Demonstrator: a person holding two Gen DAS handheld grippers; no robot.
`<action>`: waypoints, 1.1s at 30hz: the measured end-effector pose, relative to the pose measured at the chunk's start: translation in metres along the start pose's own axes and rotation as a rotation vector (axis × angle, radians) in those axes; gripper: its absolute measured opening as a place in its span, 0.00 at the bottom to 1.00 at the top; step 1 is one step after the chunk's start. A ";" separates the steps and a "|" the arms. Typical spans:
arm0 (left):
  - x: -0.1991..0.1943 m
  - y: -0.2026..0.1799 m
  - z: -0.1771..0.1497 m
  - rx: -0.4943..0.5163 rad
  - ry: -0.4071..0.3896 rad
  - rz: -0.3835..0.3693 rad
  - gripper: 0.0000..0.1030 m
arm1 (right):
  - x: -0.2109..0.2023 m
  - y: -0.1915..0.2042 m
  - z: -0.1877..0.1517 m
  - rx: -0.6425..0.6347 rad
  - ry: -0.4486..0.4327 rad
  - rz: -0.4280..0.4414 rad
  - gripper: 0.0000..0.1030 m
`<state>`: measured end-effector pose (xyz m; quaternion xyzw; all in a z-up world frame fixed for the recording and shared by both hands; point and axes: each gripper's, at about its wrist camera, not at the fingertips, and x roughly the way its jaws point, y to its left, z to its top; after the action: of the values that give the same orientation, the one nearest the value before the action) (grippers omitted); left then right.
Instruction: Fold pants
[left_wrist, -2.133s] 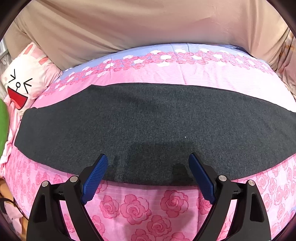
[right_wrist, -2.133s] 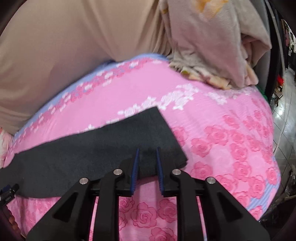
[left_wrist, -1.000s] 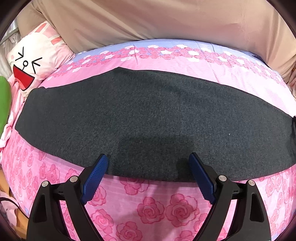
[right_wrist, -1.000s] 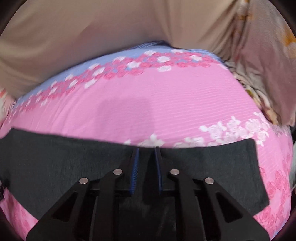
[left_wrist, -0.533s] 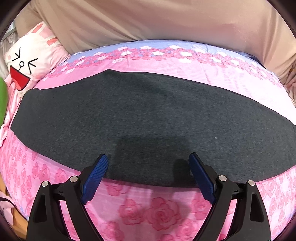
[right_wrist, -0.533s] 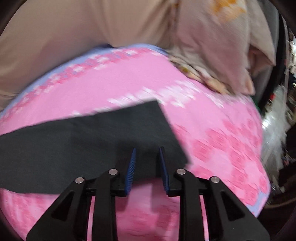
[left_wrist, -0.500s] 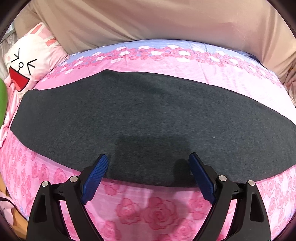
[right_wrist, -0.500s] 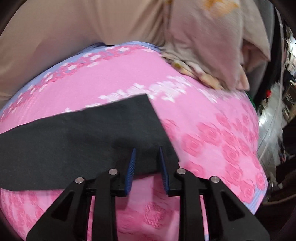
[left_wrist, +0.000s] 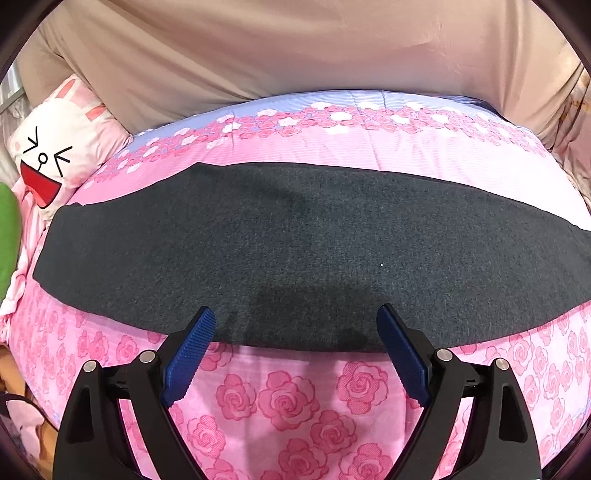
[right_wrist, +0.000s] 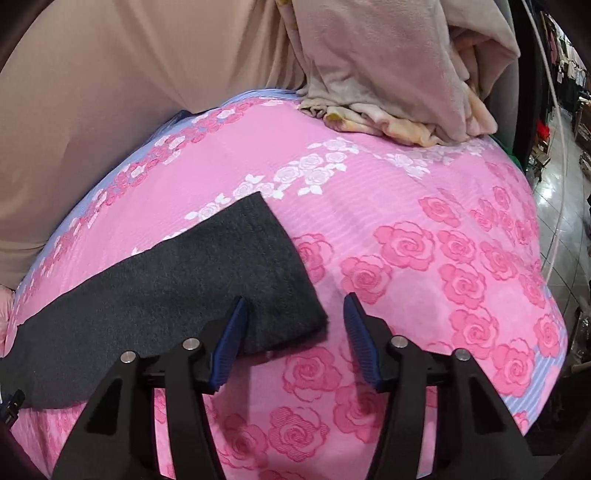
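Dark grey felt-like pants (left_wrist: 295, 251), already doubled into long flat strip, lying on pink rose-print bedspread (left_wrist: 288, 406). Long axis running left-right across bed, parallel to near edge.

Left gripper (left_wrist: 295, 343): blue-padded jaws wide apart, nothing between, hovering over near long edge around mid-length.

Right gripper (right_wrist: 295, 339): jaws opening, pads not pressing cloth; near corner of right-hand end (right_wrist: 258, 273) lying between them, toward left pad.

Right hand nearer strip's end; next fold likely end-over-end along long axis.
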<state>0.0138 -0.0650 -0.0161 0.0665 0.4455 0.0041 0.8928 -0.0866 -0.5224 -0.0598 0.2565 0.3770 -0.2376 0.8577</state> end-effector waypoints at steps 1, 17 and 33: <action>-0.001 0.001 0.000 -0.002 -0.002 -0.001 0.84 | -0.001 0.002 0.001 0.001 -0.009 -0.003 0.35; -0.008 0.073 -0.008 -0.100 -0.026 -0.055 0.84 | -0.125 0.215 0.016 -0.240 -0.191 0.462 0.06; -0.006 0.080 -0.007 -0.122 -0.015 -0.057 0.84 | -0.027 -0.032 -0.013 0.138 -0.020 -0.019 0.11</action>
<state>0.0085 0.0147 -0.0062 -0.0010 0.4395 0.0052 0.8982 -0.1284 -0.5330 -0.0549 0.3091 0.3534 -0.2740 0.8393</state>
